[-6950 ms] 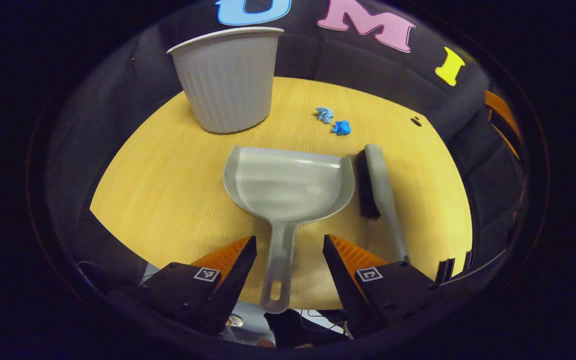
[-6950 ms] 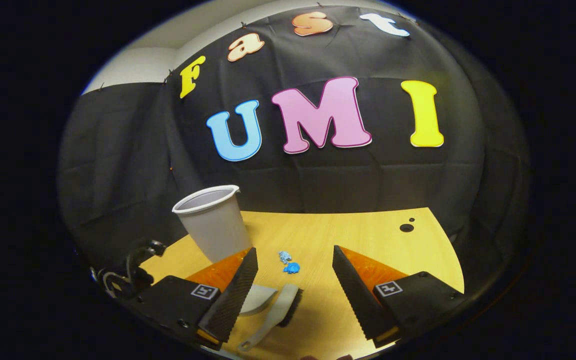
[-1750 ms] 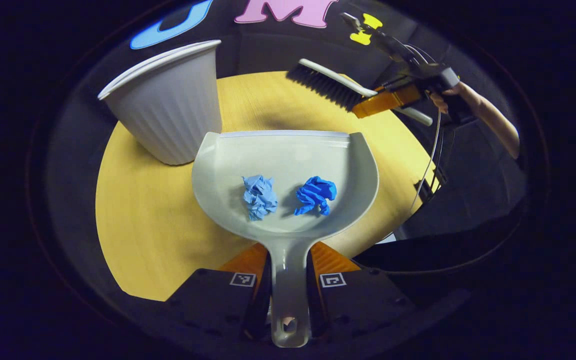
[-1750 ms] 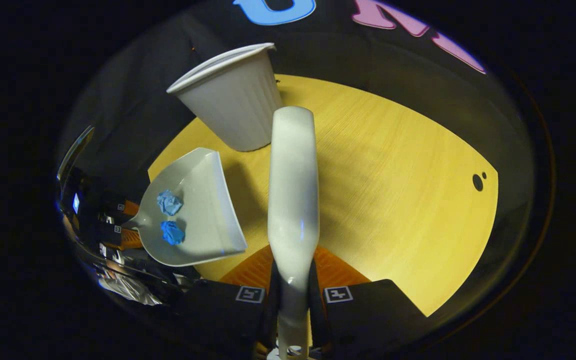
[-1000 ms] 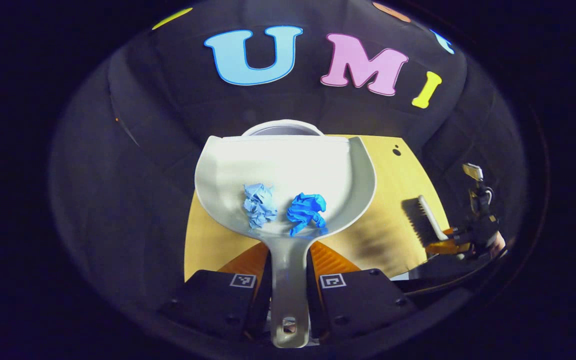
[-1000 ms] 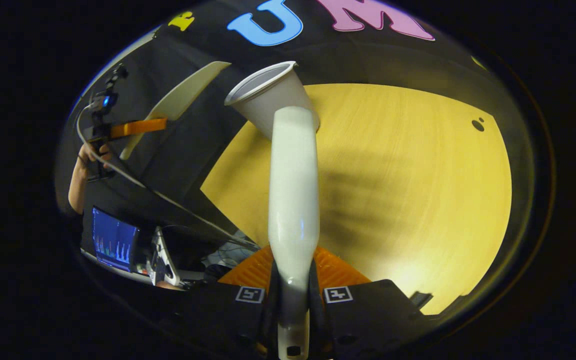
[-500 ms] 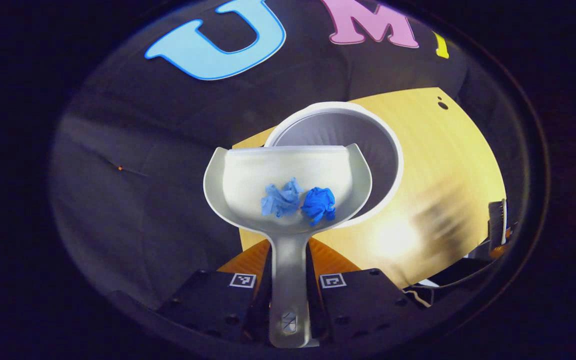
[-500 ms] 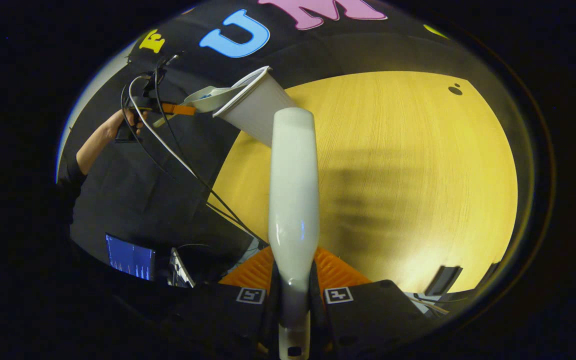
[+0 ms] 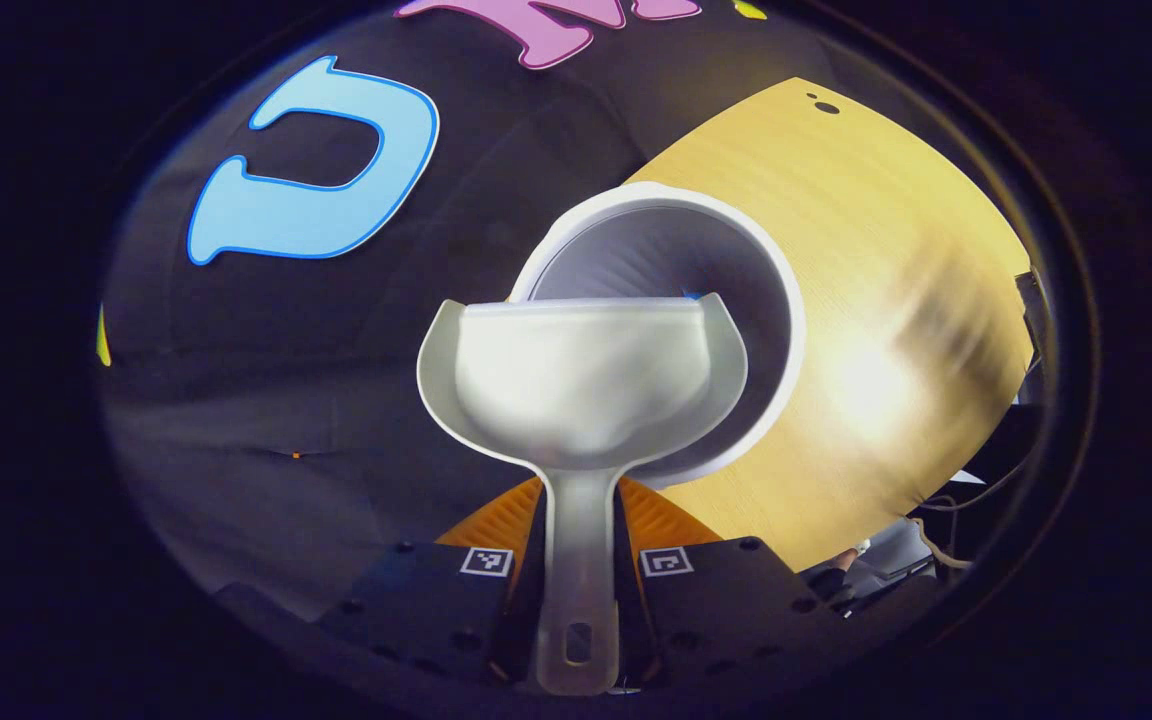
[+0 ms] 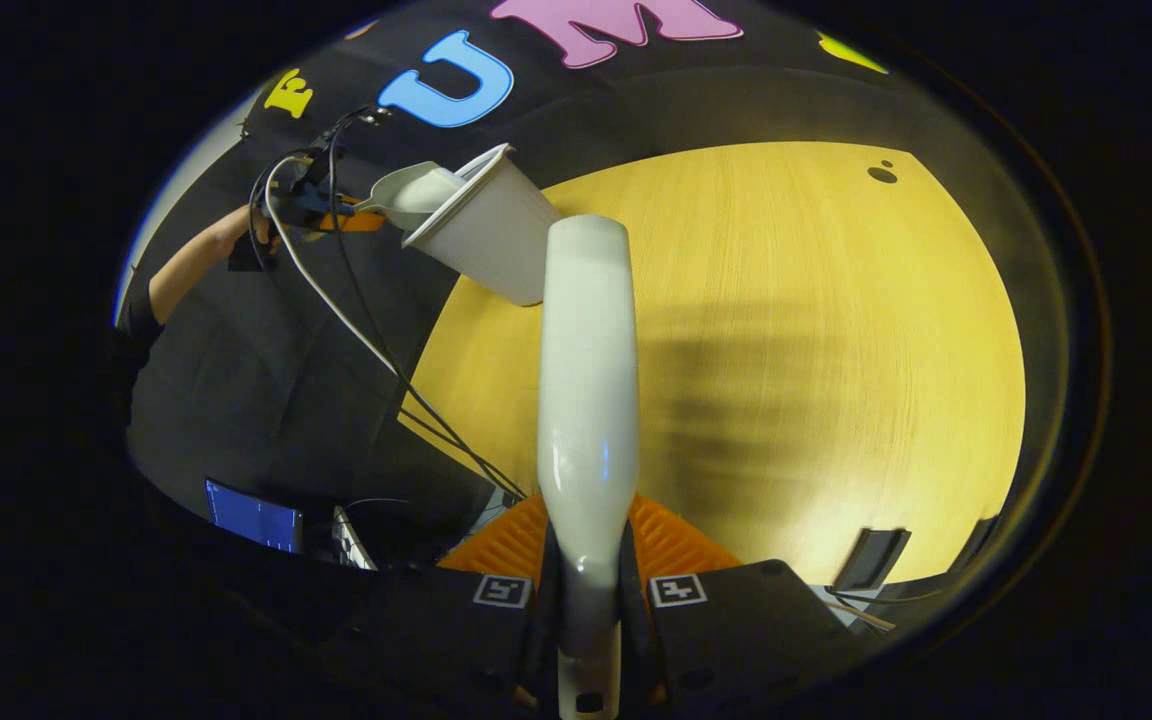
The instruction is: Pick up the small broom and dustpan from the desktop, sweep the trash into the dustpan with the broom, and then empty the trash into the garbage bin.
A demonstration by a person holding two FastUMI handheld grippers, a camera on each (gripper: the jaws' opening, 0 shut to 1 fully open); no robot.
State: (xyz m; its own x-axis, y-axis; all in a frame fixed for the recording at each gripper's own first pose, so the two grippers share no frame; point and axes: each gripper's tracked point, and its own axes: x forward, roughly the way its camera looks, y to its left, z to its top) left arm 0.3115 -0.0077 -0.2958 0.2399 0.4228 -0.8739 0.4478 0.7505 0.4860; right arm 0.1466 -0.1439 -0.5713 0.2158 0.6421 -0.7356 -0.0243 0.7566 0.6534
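Overhead, the yellow wooden table [image 10: 816, 330] took up most of the right gripper view, lit brightly near its close edge, with two small dark holes [image 10: 882, 173] toward the far corner. The white ribbed bin [image 9: 776, 300] stood on the table at its far left edge, next to the black cloth wall; in the left gripper view its open mouth faced the camera. The grey dustpan [image 9: 581, 375] was tipped forward with its lip over the bin's rim, and its pan looked bare, while a scrap of blue trash [image 9: 693, 296] showed just past the lip, inside the bin. The left gripper [image 9: 579, 560] was clamped on the dustpan's handle, both orange fingers pressing its sides. In the right gripper view that gripper [image 10: 341, 220] and the hand [image 10: 236, 235] holding it showed far off at the bin. The right gripper [image 10: 587, 585] was closed tight on the broom [image 10: 587, 400], whose pale back ran straight up the view above the table, well apart from the bin.
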